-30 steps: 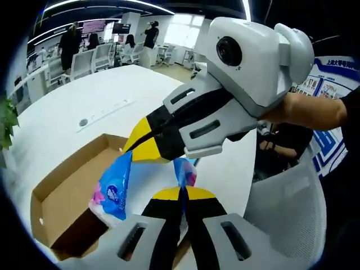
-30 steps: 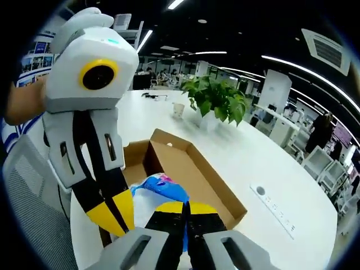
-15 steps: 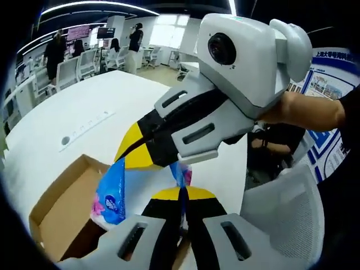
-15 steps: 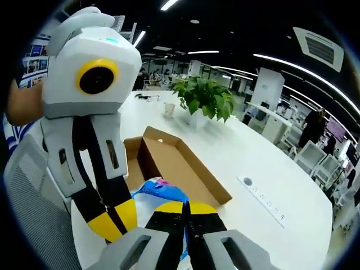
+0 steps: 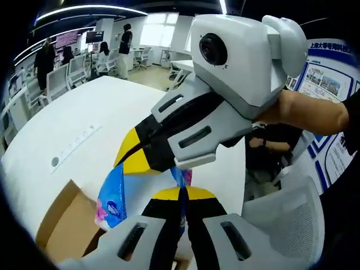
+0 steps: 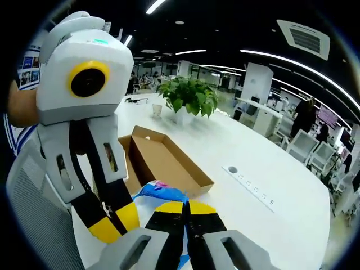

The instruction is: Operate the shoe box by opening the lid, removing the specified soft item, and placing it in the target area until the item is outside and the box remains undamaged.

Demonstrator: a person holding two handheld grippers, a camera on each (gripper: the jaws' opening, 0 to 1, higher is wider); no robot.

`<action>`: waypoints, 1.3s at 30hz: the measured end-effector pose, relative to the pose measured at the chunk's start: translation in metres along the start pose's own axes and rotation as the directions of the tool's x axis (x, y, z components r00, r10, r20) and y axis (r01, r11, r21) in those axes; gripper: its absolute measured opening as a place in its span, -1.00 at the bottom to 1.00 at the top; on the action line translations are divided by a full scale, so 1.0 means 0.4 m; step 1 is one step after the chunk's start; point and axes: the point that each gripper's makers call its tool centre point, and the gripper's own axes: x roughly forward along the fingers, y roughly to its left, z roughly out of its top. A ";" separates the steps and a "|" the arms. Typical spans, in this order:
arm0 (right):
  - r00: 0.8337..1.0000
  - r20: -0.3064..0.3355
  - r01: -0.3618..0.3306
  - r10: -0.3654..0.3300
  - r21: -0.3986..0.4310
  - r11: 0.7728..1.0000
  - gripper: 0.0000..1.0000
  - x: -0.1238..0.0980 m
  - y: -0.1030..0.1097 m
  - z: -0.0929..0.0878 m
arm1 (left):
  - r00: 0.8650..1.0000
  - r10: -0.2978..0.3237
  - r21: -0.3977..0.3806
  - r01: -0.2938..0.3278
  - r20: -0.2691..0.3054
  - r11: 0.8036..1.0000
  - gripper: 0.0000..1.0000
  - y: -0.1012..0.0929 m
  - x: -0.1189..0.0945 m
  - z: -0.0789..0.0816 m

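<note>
Both grippers hold a soft blue pack with pink print (image 5: 114, 194) in the air above the white table. My left gripper (image 5: 181, 194) is shut on one end of it, and in the right gripper view it (image 6: 115, 222) reaches in from the left. My right gripper (image 6: 185, 207) is shut on the pack (image 6: 163, 190) too. In the left gripper view it (image 5: 135, 160) slants across the middle. The open brown shoe box (image 6: 163, 160) lies on the table beyond the pack, and its corner (image 5: 62, 225) shows at lower left.
A potted plant (image 6: 185, 95) and a small cup (image 6: 157, 109) stand on the table (image 6: 270, 169) behind the box. A socket strip (image 6: 247, 181) is set into the tabletop. A mesh chair (image 5: 281, 219) stands at the table's edge. People and office chairs fill the far background.
Both grippers have carried the pack up and away from the box, which now sits lower and smaller in both views. Both stay shut on the pack.
</note>
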 end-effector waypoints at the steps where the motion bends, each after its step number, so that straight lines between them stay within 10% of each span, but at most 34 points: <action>1: 1.000 0.005 0.002 -0.002 0.012 1.000 -1.00 -0.005 -0.012 -0.003 | 1.000 -0.001 0.001 0.001 0.000 1.000 -1.00 0.000 0.003 0.004; 39: 0.998 -0.062 0.032 -0.024 0.131 0.991 -1.00 -0.105 -0.188 -0.202 | 0.992 -0.114 -0.022 0.113 -0.047 0.993 -1.00 -0.033 0.251 0.108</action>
